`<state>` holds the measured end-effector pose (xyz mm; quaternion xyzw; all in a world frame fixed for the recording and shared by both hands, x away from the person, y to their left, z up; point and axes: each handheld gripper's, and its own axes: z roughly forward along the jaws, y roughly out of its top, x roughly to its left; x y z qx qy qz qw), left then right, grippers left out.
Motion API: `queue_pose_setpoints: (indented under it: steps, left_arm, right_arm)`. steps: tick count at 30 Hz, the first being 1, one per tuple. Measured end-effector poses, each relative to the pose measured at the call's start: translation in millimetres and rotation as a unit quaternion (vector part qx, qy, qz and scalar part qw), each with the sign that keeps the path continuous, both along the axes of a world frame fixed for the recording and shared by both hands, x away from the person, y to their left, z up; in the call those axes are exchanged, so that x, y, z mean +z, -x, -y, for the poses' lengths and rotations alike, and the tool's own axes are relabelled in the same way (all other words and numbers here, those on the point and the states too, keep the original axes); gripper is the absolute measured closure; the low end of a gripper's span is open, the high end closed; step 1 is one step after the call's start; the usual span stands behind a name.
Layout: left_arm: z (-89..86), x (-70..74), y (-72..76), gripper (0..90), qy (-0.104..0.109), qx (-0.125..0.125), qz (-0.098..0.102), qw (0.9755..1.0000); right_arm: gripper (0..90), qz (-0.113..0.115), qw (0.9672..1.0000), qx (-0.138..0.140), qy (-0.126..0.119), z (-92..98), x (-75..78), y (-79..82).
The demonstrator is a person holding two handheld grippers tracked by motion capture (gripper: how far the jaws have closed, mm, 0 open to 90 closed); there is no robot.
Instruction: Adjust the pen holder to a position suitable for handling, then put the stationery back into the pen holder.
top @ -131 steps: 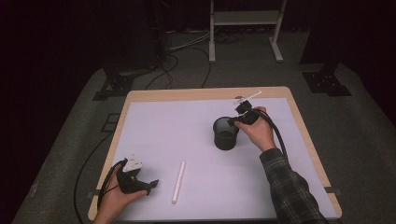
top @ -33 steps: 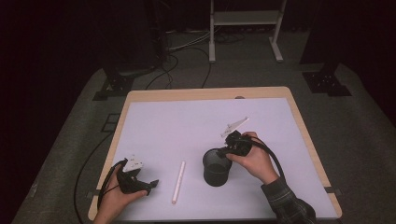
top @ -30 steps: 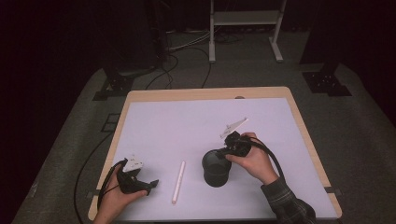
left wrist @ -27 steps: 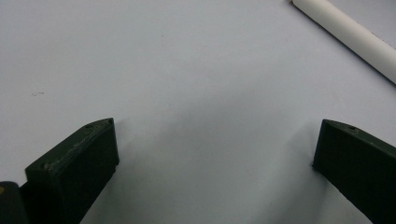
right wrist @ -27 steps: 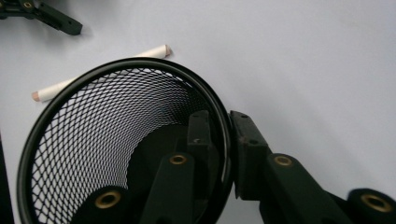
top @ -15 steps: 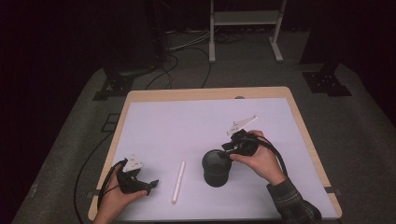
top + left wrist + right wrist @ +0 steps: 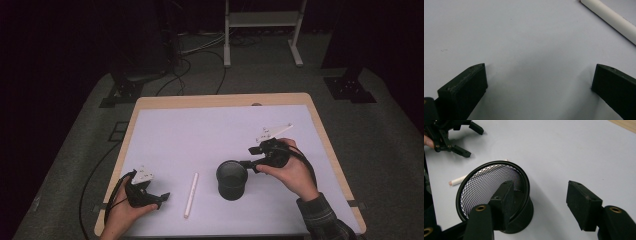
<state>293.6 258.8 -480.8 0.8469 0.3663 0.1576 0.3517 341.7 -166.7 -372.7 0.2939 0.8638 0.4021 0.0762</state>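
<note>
A black mesh cup [image 7: 232,179] [image 7: 486,195] stands upright on the pale table sheet [image 7: 210,130], front of centre. My right gripper [image 7: 251,163] [image 7: 541,187] is just right of it, open. One jaw overlaps the cup's mouth and the other stands off outside, so the near rim lies between them ungripped. A white stick [image 7: 190,194] [image 7: 611,20] [image 7: 457,180] lies flat left of the cup. My left gripper [image 7: 161,197] [image 7: 541,68] rests at the front left, open over bare sheet, with the stick past its jaws.
The wooden table edge [image 7: 220,100] frames the sheet. Beyond it are dark floor, cables [image 7: 185,70] and a white metal stand [image 7: 260,30]. The left gripper [image 7: 454,135] also appears far off in the right gripper view.
The right gripper carried the cup from the back right to front of centre, set it down, opened, and the hand drew slightly right. The left gripper and stick stayed put.
</note>
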Motion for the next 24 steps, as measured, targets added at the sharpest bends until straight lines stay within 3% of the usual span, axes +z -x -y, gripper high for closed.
queue_pose_setpoints:
  steps: [12,24]
  left_arm:
    - [0.1,-0.2,0.0,0.0,0.000,0.000,0.001,1.0000]
    - [0.0,-0.2,-0.2,0.0,0.000,0.000,0.003,1.0000]
  right_arm:
    - [33.9,0.000,0.9994,-0.029,-0.019,25.8,-2.4,4.8]
    - [29.3,0.012,0.9981,-0.056,-0.022,52.3,-8.5,10.1]
